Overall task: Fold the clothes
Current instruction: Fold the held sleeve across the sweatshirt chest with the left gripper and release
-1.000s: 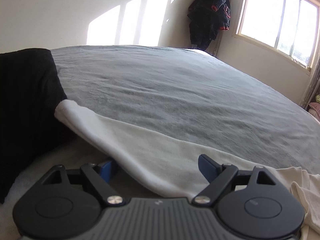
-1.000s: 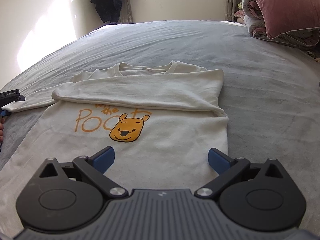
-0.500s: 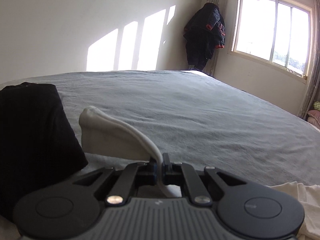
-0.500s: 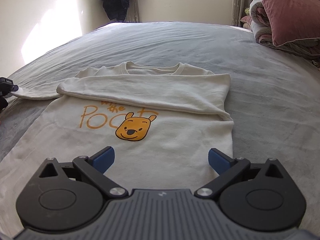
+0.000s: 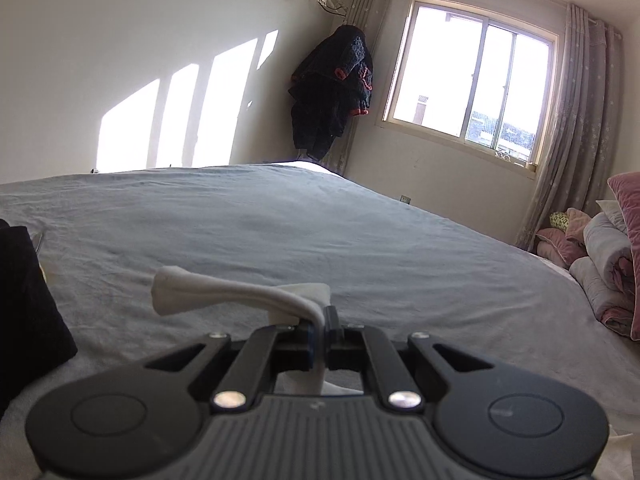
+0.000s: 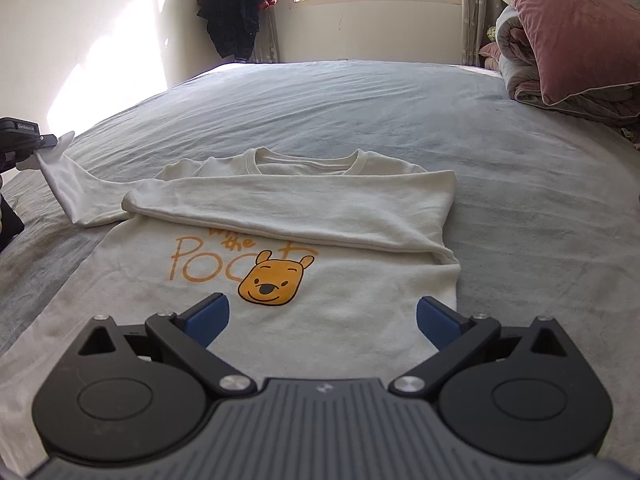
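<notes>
A cream sweatshirt (image 6: pixel 320 216) with an orange bear print lies flat on the grey bed (image 6: pixel 400 96). One sleeve is folded across its chest. My left gripper (image 5: pixel 320 322) is shut on the cuff of the other sleeve (image 5: pixel 224 294) and holds it lifted off the bed; it shows at the far left of the right wrist view (image 6: pixel 42 142) with the sleeve (image 6: pixel 68 184) raised. My right gripper (image 6: pixel 322 318) is open and empty, low over the sweatshirt's hem.
A black folded garment (image 5: pixel 28 304) lies at the left of the bed. Pink pillows and rolled quilts (image 6: pixel 560 40) are stacked at the right. A dark coat (image 5: pixel 332 92) hangs in the corner by the window (image 5: pixel 472 84).
My left gripper shut on the sleeve cuff and lifted it up off the bed. My right gripper rose and pulled back slightly, staying open over the hem.
</notes>
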A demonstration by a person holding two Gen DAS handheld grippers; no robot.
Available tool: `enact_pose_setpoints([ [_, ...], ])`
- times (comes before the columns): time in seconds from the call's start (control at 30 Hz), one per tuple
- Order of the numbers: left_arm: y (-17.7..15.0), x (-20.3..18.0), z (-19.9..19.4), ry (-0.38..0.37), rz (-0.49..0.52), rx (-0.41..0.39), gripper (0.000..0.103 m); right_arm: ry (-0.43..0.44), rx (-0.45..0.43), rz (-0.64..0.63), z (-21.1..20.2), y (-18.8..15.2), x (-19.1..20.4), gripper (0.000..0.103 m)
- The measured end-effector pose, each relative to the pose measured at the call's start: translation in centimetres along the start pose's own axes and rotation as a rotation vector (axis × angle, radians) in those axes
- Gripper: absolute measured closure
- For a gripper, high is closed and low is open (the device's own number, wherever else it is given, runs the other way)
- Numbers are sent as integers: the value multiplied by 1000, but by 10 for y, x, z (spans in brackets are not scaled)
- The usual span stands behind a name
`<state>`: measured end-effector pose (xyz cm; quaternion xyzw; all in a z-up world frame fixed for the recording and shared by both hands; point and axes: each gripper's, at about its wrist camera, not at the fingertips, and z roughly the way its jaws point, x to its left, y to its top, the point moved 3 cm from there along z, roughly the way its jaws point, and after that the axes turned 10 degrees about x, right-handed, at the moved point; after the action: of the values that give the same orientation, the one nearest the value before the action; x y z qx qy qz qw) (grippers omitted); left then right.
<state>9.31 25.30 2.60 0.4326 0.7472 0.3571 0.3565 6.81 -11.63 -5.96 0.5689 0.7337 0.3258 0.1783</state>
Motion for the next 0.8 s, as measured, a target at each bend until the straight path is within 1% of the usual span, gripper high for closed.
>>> enact_pose_setpoints([
  [0.1,-1,-20,-4,-45,23,6,99,20,-13,18,-1,1,-2,1],
  [0.2,2,-42,-5,-90,35,7,99,19,-13,35,-2,3,-4,1],
  [0.43,12,-89,4,-208,-7,24,99,14,-16,46,-4,4,-7,1],
  [0.57,3,-121,3,-281,-21,42,99,14,-19,64,-4,5,-12,1],
  [0.67,-9,-143,2,-338,-26,66,99,10,-14,101,-4,6,-19,1],
  [0.8,-31,-170,3,-407,-27,122,99,19,-16,160,-5,8,-29,1],
])
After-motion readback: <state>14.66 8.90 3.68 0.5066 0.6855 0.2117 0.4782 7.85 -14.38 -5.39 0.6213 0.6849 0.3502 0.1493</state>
